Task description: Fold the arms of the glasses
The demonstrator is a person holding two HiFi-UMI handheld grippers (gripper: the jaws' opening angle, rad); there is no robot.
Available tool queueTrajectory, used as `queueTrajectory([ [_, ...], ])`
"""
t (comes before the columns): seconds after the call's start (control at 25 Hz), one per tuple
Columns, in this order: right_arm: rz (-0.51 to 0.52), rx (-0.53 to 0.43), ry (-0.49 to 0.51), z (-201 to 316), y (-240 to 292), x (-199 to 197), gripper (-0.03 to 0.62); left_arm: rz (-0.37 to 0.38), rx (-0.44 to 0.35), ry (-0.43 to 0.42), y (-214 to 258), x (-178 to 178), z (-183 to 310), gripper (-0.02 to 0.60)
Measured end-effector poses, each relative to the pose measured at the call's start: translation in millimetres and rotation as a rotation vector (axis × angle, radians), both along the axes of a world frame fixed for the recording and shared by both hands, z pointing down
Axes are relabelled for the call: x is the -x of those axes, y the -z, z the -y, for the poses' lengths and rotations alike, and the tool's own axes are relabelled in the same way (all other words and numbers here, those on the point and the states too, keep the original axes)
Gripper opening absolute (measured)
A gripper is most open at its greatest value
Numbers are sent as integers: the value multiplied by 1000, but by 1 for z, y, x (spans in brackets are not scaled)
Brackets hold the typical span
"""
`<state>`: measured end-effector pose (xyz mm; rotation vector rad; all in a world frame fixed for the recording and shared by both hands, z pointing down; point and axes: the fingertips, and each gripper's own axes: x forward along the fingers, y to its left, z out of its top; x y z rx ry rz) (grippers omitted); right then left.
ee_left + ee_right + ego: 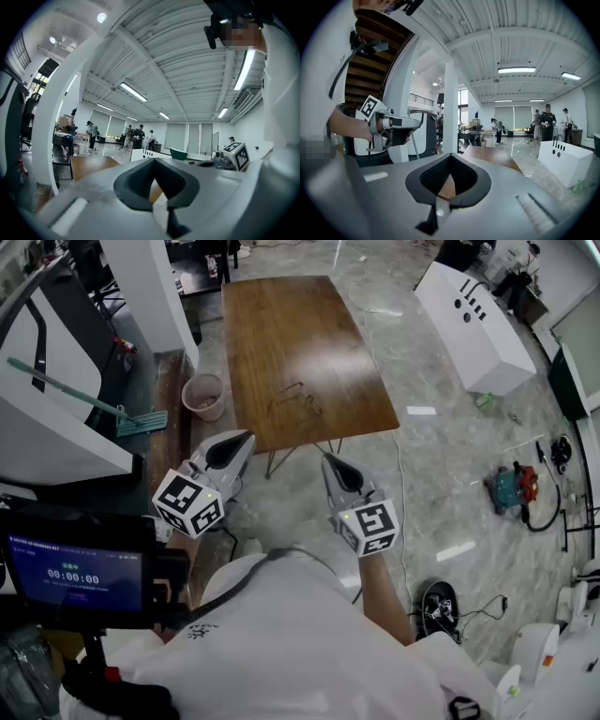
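Note:
A pair of thin-framed glasses (298, 399) lies with its arms spread on the brown wooden table (281, 324), near the table's front edge. Both grippers hang in the air short of that edge, well apart from the glasses. My left gripper (246, 437) is shut with nothing in it, and so is my right gripper (330, 461). In the left gripper view the closed jaws (156, 161) point level toward the table (89, 166), with the right gripper's marker cube (236, 156) beside them. The right gripper view shows its closed jaws (450, 157) aimed at the table (492, 157). The glasses show in neither gripper view.
A pink bin (203, 395) stands on the floor at the table's front left corner, beside a white pillar (141, 287) and a green mop (84, 395). A long white box (473, 324) lies to the right. Tools and cables (511, 488) litter the floor at right. Several people stand far off.

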<state>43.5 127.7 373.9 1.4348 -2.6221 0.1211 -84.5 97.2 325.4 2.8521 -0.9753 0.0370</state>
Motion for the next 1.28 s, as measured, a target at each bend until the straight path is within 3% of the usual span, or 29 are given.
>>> queueTrajectory([
  [0.48,79,-25,-71,17,11,-13,8,-59,21,37,-3,4,1,4],
  [0.92,56,-40,-46,21,-3,29,8,-69,10,26,-19,20,-7,4],
  [1.28,84,-54,-59,27,15,75,9,-97,2,6,3,61,0,5],
])
